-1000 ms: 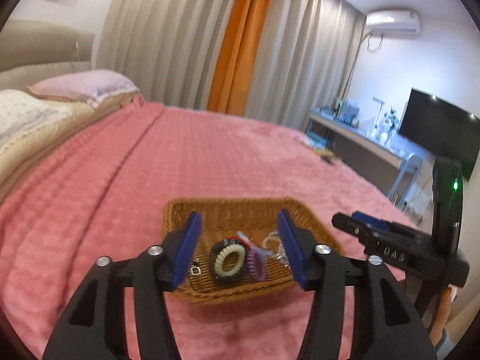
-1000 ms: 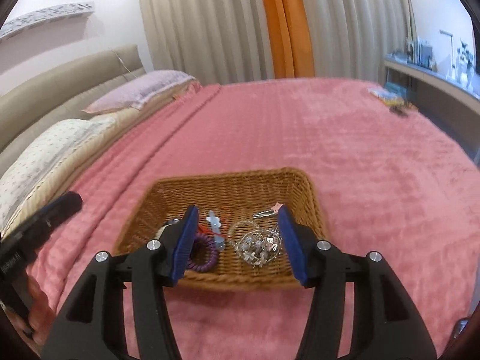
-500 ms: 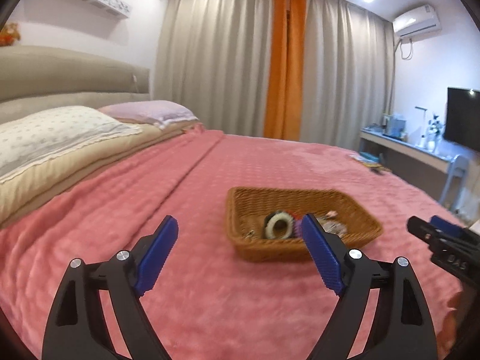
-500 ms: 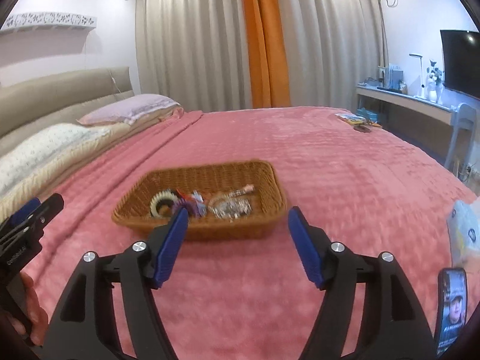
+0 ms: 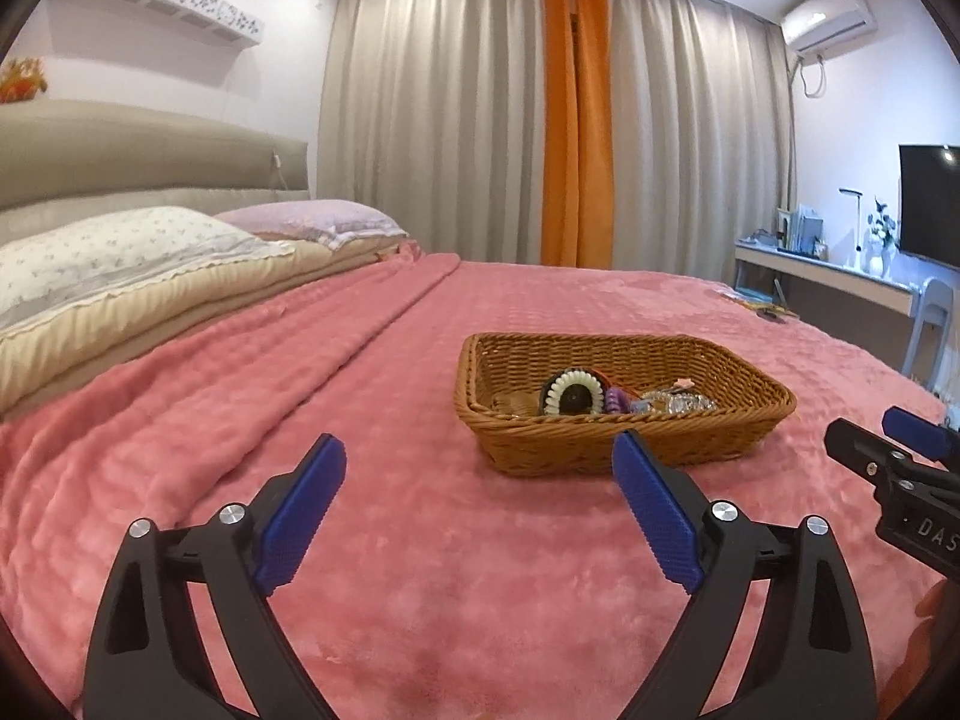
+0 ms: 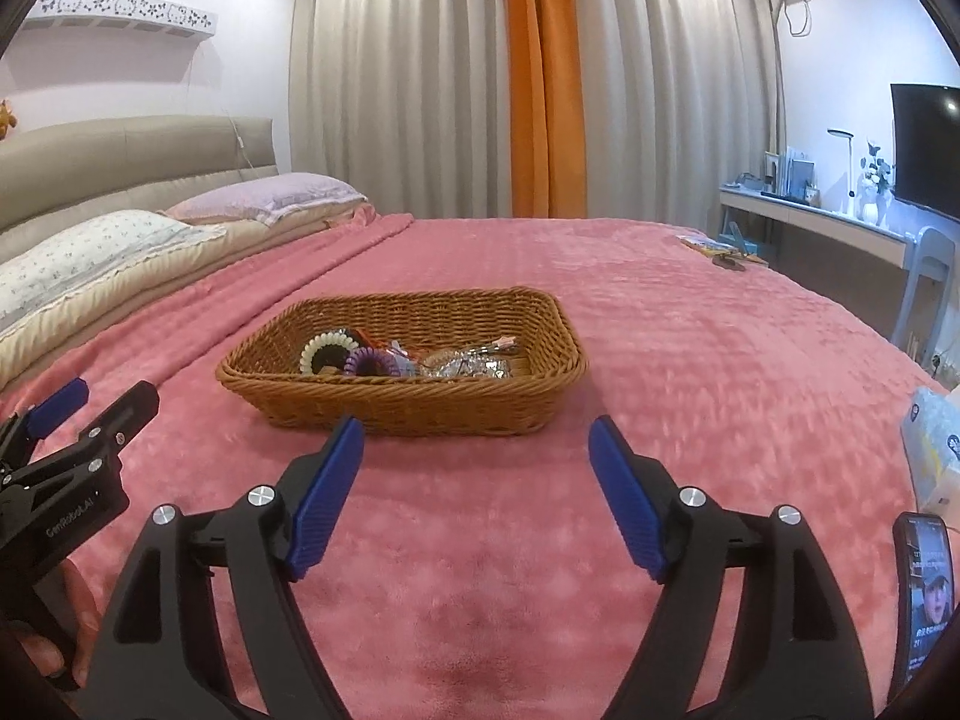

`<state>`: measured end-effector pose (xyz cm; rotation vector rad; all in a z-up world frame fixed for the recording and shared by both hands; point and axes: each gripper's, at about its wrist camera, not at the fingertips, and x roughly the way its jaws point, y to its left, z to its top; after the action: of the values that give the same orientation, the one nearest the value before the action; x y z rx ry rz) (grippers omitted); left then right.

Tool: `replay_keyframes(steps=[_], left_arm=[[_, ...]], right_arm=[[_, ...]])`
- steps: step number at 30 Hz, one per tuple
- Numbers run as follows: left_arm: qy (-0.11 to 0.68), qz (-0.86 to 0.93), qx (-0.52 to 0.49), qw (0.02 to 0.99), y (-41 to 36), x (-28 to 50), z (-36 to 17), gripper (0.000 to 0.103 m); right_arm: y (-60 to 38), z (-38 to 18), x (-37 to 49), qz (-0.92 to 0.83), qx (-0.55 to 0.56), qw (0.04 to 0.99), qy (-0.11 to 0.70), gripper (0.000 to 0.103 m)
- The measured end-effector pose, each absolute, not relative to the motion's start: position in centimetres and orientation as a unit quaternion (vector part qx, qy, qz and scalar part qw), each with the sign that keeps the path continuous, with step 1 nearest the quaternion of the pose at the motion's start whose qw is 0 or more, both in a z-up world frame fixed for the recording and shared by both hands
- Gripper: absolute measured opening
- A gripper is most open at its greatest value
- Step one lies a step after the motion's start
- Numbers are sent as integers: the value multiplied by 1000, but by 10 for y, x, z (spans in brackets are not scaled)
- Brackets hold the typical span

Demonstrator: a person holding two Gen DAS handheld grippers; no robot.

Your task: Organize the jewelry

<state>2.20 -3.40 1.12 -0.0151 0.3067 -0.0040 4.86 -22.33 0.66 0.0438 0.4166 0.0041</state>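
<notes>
A brown wicker basket (image 5: 624, 441) (image 6: 396, 402) sits on the pink bedspread. Inside lie a white spiral hair tie on a black ring (image 5: 571, 391) (image 6: 327, 348), a purple spiral tie (image 6: 372, 362) (image 5: 618, 403) and a heap of silver jewelry (image 6: 468, 367) (image 5: 678, 403). My left gripper (image 5: 477, 468) is open and empty, low over the bedspread, short of the basket's near left. My right gripper (image 6: 477, 447) is open and empty, just in front of the basket's near wall. Each gripper shows at the edge of the other's view.
Pillows (image 5: 120, 258) and a padded headboard are at the left. A phone (image 6: 921, 594) and a white packet (image 6: 933, 438) lie on the bedspread at the right. Small items (image 6: 720, 252) lie at the far right edge. A desk, chair and TV stand beyond.
Both grippers have pulled back from above the basket and dropped low over the bedspread. Their jaws have opened wider. The jewelry stays in the basket.
</notes>
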Motion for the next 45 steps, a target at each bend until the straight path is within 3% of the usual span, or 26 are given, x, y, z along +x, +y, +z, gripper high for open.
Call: replay_keyframes(steps=[10,45], left_arm=[[148,-1,-1,989,-36,20,10,95],[156,-2,10,988,-41,22,8,95]], right_arm=[[-224,1,52,-2,21,976,218,74],[-222,-1,52,-1,16,974,225,78]])
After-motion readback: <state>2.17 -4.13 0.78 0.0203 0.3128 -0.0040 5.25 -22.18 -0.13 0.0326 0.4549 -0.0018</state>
